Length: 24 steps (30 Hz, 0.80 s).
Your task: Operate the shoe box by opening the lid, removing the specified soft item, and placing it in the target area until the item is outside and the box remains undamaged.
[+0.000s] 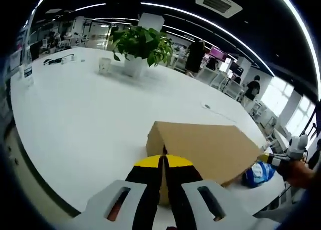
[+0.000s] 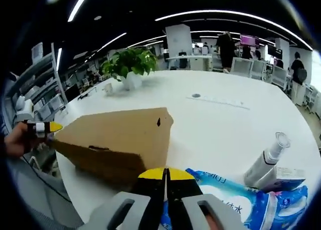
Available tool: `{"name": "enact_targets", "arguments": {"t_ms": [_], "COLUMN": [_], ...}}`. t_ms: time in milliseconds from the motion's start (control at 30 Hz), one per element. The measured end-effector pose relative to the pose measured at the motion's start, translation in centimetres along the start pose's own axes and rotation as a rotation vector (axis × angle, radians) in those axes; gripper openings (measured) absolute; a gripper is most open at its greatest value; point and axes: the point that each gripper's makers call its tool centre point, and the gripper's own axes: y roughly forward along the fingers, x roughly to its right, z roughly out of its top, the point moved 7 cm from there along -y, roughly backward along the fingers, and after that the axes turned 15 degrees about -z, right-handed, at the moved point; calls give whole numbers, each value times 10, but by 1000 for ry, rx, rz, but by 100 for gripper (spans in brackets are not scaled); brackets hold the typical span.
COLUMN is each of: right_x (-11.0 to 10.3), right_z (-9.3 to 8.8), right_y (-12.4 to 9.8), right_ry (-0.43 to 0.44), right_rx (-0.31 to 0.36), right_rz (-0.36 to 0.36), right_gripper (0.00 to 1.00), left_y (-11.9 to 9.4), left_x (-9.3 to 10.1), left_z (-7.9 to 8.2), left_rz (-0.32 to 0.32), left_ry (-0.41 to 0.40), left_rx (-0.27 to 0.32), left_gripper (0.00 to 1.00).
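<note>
1. Resting on a white tabletop, a brown cardboard shoe box lies with its lid down, seen just past the left gripper in the left gripper view.
2. The left gripper's yellow-tipped black jaws are pressed together with nothing between them, their tips just at the near edge of the box.
3. In the right gripper view, the right gripper points forward with its jaws likewise closed flat against each other, gripping nothing, tips level with the box's near corner.
4. Beside the box on that side lies a blue plastic package with white print, soft-looking and crumpled, just under and to the right of the right gripper.
5. A white tube with a round cap leans across a small white carton on the far end of the package.
6. At the left edge of the right gripper view, a hand holds the other gripper level at the box's far end; the matching hand shows at the right edge of the left gripper view.
7. A potted green plant and a white cup stand well apart from the box, farther along the tabletop.
8. People stand among the office desks in the background.
</note>
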Motion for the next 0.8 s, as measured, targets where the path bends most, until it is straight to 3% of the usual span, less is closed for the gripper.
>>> {"name": "enact_targets", "arguments": {"t_ms": [100, 233, 333, 500, 667, 800], "right_x": [0, -7, -17, -34, -35, -34], "right_z": [6, 12, 11, 3, -5, -8], "right_y": [-5, -7, -4, 4, 6, 6], "right_ry": [50, 113, 101, 134, 147, 183], "right_rx": [25, 54, 41, -13, -27, -9], "right_rz": [17, 57, 83, 151, 134, 123], "right_gripper": [0, 1, 6, 22, 22, 22], "left_y": [2, 10, 12, 14, 16, 16], "left_x": [2, 11, 14, 14, 12, 11], "left_z": [0, -5, -9, -13, -18, -18], "left_rz": [-22, -78, -90, -94, -80, -41], "left_ry": [-11, -21, -14, -19, -9, 108], "left_rx": [6, -30, -59, -82, -114, -160], "left_gripper": [4, 14, 19, 20, 19, 14]}}
